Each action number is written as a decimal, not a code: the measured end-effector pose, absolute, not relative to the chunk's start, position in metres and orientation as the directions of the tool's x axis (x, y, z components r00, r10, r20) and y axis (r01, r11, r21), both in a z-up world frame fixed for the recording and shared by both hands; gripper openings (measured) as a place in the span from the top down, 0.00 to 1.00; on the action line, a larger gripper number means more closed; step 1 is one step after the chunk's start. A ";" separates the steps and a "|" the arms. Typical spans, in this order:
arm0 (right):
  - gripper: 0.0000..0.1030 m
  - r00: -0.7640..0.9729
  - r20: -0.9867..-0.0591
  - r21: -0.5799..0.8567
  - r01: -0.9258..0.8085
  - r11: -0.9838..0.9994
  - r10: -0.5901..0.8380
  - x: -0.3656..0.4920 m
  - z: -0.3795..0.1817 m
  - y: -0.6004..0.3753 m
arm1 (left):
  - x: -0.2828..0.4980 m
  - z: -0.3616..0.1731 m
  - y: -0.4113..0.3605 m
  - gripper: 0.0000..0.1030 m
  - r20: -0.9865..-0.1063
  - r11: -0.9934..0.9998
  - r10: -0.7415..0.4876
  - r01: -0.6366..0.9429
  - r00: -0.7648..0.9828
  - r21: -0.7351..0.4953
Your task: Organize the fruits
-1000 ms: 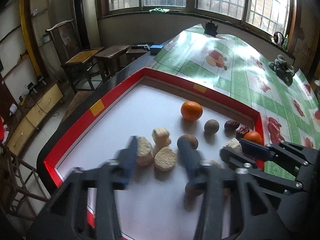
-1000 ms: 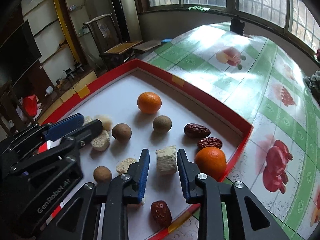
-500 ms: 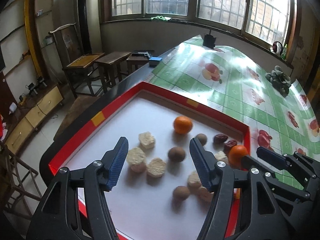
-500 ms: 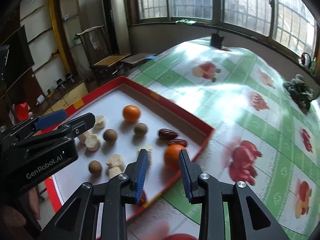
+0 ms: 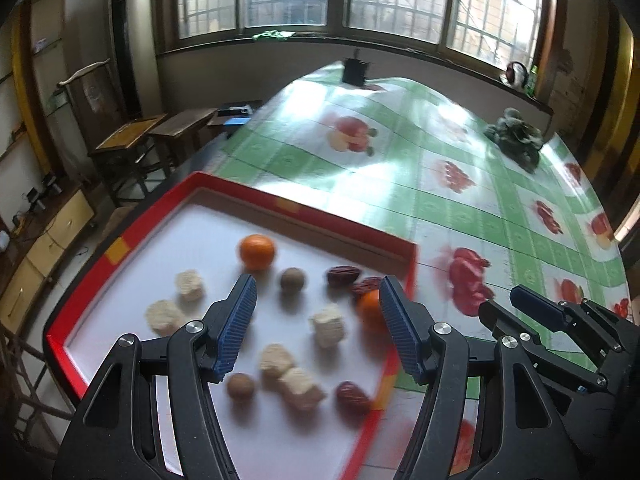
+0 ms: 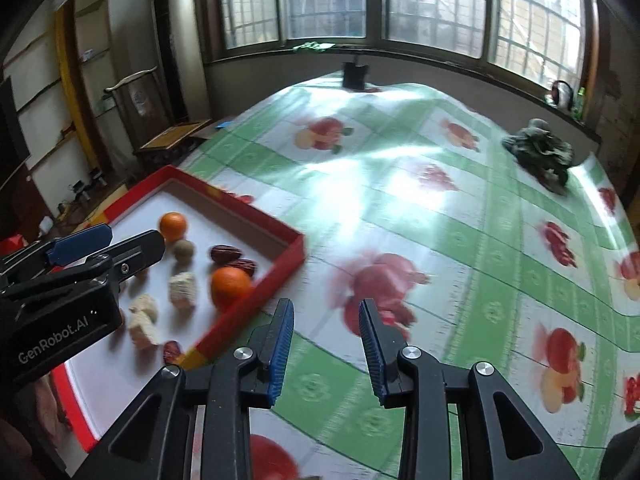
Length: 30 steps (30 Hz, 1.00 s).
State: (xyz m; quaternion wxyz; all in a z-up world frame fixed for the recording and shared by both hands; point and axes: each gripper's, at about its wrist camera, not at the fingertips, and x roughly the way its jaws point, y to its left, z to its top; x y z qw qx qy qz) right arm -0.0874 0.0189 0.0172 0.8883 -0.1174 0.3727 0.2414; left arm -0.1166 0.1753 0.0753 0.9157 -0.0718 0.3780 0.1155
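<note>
Red-rimmed tray (image 5: 406, 258) and its loose fruits (image 5: 328, 326) now lie farther below both withdrawn, empty tools, left gripper (image 5: 318, 330) spread wide, right gripper (image 6: 326, 350) parted over tablecloth (image 6: 460, 240), indicating sorting paused.

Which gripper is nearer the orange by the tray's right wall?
Left. The left gripper is open above the red tray, the orange just inside its right finger. The right gripper is open over the tablecloth, outside the tray.

Both tongs hang above the worktop with jaws spread and nothing between them, the left tongs (image 5: 316, 322) wider than the right tongs (image 6: 325, 344).
</note>
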 end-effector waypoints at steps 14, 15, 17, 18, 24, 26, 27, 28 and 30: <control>0.66 0.635 -0.728 0.007 -0.371 0.928 0.260 -0.063 0.013 -0.063 | -0.084 0.069 0.100 0.38 -0.715 0.991 0.047 -0.124 0.697 -0.055; 0.65 0.636 -0.727 0.009 -0.368 0.930 0.259 -0.063 0.013 -0.065 | -0.084 0.070 0.098 0.38 -0.714 0.991 0.056 -0.127 0.698 -0.046; 0.65 0.634 -0.728 0.013 -0.368 0.930 0.262 -0.062 0.012 -0.068 | -0.084 0.070 0.098 0.38 -0.711 0.990 0.087 -0.141 0.698 -0.017; 0.65 0.633 -0.728 0.016 -0.369 0.929 0.263 -0.061 0.011 -0.068 | -0.085 0.070 0.099 0.38 -0.709 0.989 0.103 -0.150 0.698 -0.004; 0.64 0.612 -0.722 0.036 -0.432 0.901 0.322 -0.067 0.011 -0.049 | -0.098 0.072 0.118 0.38 -0.689 0.973 0.195 -0.226 0.698 0.047; 0.64 0.606 -0.715 0.038 -0.463 0.886 0.348 -0.069 0.013 -0.038 | -0.105 0.072 0.127 0.38 -0.679 0.966 0.230 -0.250 0.697 0.070; 0.64 0.602 -0.714 0.039 -0.476 0.878 0.358 -0.071 0.013 -0.033 | -0.109 0.072 0.131 0.38 -0.678 0.962 0.243 -0.263 0.694 0.076; 0.64 0.596 -0.713 0.039 -0.491 0.870 0.369 -0.072 0.013 -0.027 | -0.112 0.071 0.137 0.38 -0.679 0.957 0.255 -0.278 0.688 0.078; 0.64 0.582 -0.716 0.043 -0.515 0.856 0.386 -0.074 0.012 -0.015 | -0.119 0.068 0.148 0.38 -0.685 0.950 0.267 -0.304 0.678 0.069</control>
